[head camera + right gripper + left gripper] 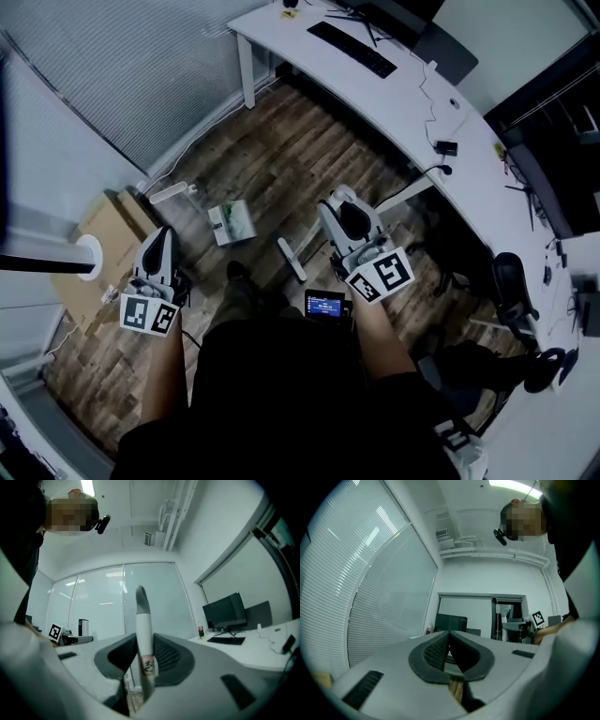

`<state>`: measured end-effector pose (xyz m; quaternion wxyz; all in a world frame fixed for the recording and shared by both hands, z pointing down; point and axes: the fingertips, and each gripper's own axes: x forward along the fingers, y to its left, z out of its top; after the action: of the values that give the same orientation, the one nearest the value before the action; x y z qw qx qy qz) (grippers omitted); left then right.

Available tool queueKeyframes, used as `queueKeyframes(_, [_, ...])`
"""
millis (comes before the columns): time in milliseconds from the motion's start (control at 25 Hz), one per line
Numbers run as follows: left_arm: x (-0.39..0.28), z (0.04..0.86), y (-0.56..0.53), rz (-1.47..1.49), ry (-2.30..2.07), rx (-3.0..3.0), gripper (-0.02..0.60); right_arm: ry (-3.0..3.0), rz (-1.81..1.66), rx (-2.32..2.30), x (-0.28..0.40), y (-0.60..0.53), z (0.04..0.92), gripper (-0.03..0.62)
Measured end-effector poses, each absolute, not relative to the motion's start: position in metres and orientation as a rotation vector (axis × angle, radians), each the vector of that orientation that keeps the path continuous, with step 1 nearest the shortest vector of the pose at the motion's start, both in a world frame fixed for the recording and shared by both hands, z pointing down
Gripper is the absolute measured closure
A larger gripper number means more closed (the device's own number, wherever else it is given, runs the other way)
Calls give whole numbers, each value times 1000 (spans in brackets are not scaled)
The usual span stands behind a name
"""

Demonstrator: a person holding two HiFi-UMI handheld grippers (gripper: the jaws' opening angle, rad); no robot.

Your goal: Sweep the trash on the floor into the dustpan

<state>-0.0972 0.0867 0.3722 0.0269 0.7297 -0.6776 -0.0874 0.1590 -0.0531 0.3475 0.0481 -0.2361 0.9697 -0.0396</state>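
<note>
**One Handle Clamped, One Packet Lying Unswept**

The right tongs (143,641) are pinching one white handle (142,613) upright, likely readying a sweep. The left tongs (450,637) are sitting closed on nothing, seemingly free for the dustpan, which is not showing. One trash packet (232,223) is lying on the floor (281,155) near the tabletop (412,103).
</note>
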Motion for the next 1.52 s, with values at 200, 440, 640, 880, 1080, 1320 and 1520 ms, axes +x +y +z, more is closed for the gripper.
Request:
queueKeyframes(200, [-73,384,108,-240,-2095,2244,586,2986,-125,-702,173,-29,369,485])
queueKeyframes(440, [-68,408,107,-235,-2009,2234,586,2940,-292,-789,178,-23,397,482])
queueKeyframes(640, [-70,408,101,-225,-1929,2292,586,2944,-292,-913,184,-18,405,482])
queueKeyframes(880, [-89,396,111,-243,-1938,2319,586,2956,-234,-906,163,-7,396,482])
queueKeyframes(1080, [-92,394,113,-221,-1946,2339,586,2950,-187,-863,147,-2,384,484])
queueKeyframes(1320, [-83,389,117,-194,-1930,2368,586,2955,-172,-856,148,1,383,485])
queueKeyframes(1520, [-82,386,122,-178,-1991,2342,586,2953,-178,-857,151,0,385,485])
